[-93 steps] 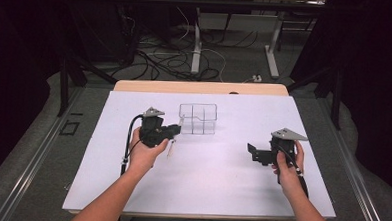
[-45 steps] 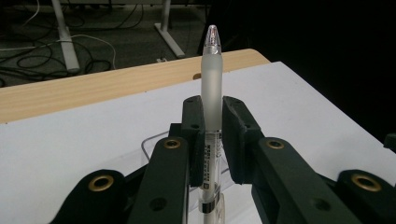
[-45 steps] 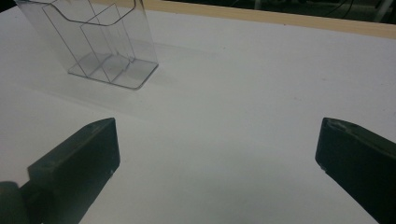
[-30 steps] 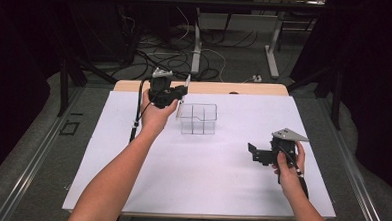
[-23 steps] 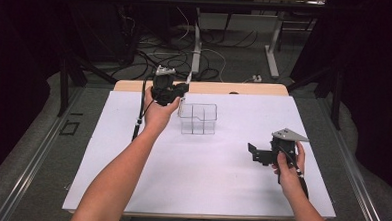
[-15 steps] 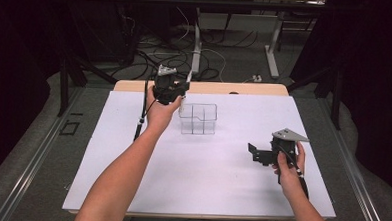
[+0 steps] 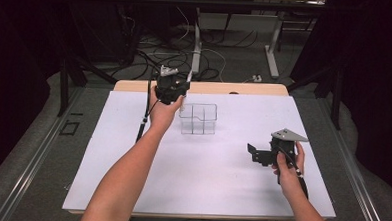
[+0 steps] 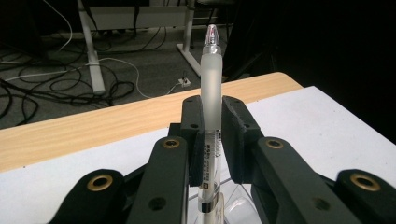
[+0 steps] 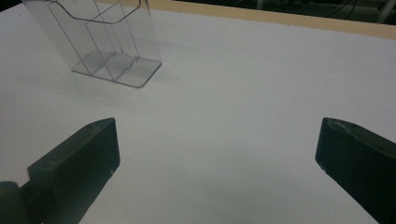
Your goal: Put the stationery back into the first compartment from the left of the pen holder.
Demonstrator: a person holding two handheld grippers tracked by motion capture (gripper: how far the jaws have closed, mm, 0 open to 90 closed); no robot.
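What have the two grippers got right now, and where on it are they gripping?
The left gripper is shut on a pen, clamped around the middle of its barrel, standing upright. The right gripper is open and holds nothing.

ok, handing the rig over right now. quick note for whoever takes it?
Left gripper: shut on the pen, held upright above the left rear corner of the clear organizer.
Right gripper: open, holding nothing, low over the white mat at the right, fingers aimed toward the organizer.
Organizer: upright on the mat toward the rear centre; its compartments look empty.
Done: pen picked up and brought over the organizer.
Left: probably lower the pen into a compartment and release; the right gripper could steady the organizer if it shifts.
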